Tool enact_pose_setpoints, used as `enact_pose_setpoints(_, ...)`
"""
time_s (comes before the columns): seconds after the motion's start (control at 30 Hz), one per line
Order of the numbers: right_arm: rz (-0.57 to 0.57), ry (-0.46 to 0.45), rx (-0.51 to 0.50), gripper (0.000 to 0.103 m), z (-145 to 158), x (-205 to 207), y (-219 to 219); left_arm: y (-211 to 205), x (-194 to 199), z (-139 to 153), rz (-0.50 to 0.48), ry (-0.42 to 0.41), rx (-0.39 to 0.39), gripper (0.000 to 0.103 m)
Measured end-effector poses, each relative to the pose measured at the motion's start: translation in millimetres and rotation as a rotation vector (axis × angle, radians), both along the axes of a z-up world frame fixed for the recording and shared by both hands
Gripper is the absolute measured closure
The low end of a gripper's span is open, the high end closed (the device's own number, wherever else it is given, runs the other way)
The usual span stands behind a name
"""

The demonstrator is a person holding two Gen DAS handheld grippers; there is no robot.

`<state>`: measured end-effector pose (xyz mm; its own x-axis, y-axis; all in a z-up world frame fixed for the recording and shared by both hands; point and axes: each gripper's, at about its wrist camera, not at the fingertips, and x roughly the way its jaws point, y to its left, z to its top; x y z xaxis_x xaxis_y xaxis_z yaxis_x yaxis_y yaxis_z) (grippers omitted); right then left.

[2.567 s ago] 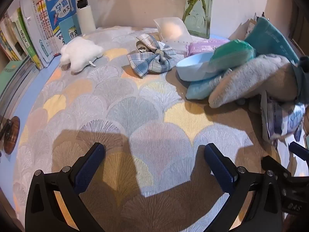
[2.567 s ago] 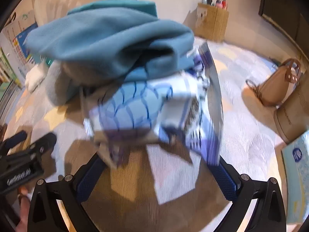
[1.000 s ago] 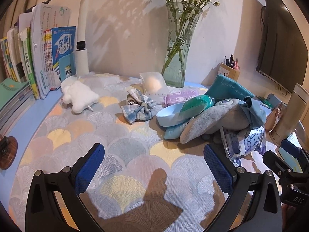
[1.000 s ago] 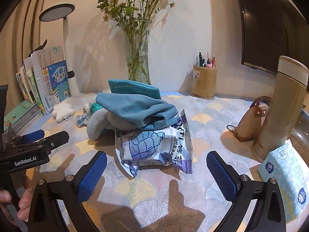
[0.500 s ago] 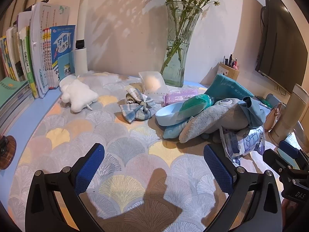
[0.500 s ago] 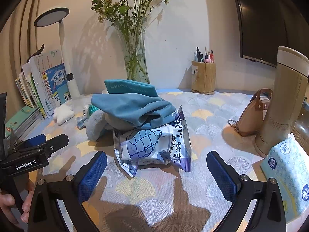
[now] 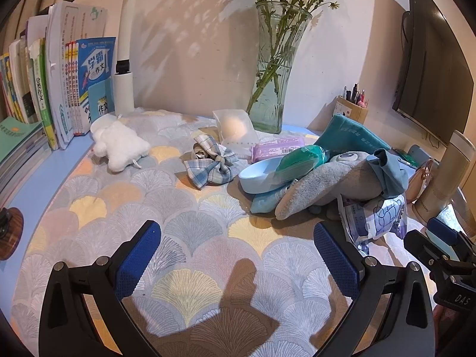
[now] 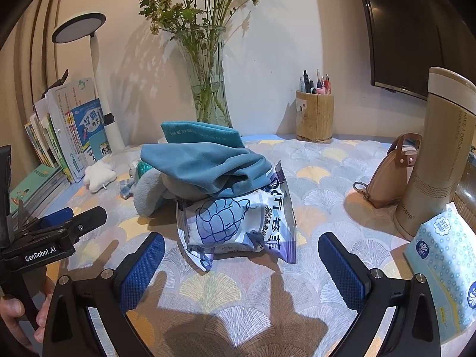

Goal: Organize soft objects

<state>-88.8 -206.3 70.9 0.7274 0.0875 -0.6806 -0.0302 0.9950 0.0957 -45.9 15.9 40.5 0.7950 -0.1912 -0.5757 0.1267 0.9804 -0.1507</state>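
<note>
**Soft objects piled at tabletop centre; both grippers empty**

Pile of soft items sits mid-tabletop on a fan-patterned cloth. The left gripper is held above bare cloth short of the pile, jaws wide, nothing between the blue pads. The right gripper faces the pile from the other side, jaws likewise wide and empty; its pads flank, without touching, a white-and-purple snack packet lying at the pile's near edge.

Pile contents, as seen:
- A teal cloth is draped over the top, partly covering the snack packet.
- A grey plush toy lies under the cloth, one flat limb reaching toward the left gripper.
- A pale blue oval dish rests against the plush, with a green wrapped packet lying on it.
- A pink wipes pack lies just behind the dish.

Apart from the pile: a blue plaid bow lies just left of the dish; a white plush lies farther left, near the upright books. A clear pouch with a pale round item sits in front of the glass vase.

On the right side stand a beige flask, a tan pouch and a tissue pack.
</note>
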Motion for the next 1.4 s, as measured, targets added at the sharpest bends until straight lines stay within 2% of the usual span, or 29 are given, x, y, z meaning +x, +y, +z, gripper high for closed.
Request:
enact_pose_setpoints(0.57,0.0,0.012,0.041,0.0,-2,-1,-3,-3,1,0,0.004,0.013,0.012,0.001)
enact_pose_setpoints(0.67,-0.018,0.043,0.096,0.0,-4,2,-15,-7,5,1,-0.019,0.065,0.016,0.002)
enact_pose_setpoints(0.73,-0.022,0.083,0.18,0.0,-6,6,-29,-7,3,7,-0.051,0.083,-0.009,0.003)
enact_pose_setpoints(0.87,-0.036,0.133,0.308,0.001,-10,13,-53,-14,-2,33,-0.113,0.078,-0.008,0.003)
enact_pose_setpoints(0.97,-0.028,0.14,0.305,0.006,-6,16,-57,-28,1,48,-0.183,0.063,0.026,0.003)
enact_pose_setpoints(1.03,0.001,0.149,0.272,0.007,-1,21,-53,-38,6,50,-0.232,0.058,0.06,0.007)
enact_pose_setpoints(1.1,0.032,0.164,0.244,0.01,-2,31,-51,-48,14,48,-0.292,0.069,0.089,0.021)
enact_pose_setpoints(1.17,0.07,0.18,0.214,0.011,-2,39,-47,-56,23,41,-0.341,0.09,0.107,0.025)
enact_pose_setpoints(1.27,0.094,0.197,0.172,0.011,-9,54,-42,-60,39,31,-0.37,0.097,0.112,0.025)
enact_pose_setpoints(1.33,0.108,0.222,0.182,0.011,-16,64,-42,-63,52,26,-0.377,0.108,0.119,0.028)
enact_pose_setpoints(1.4,0.116,0.249,0.204,0.011,-25,73,-40,-67,61,22,-0.409,0.123,0.109,0.035)
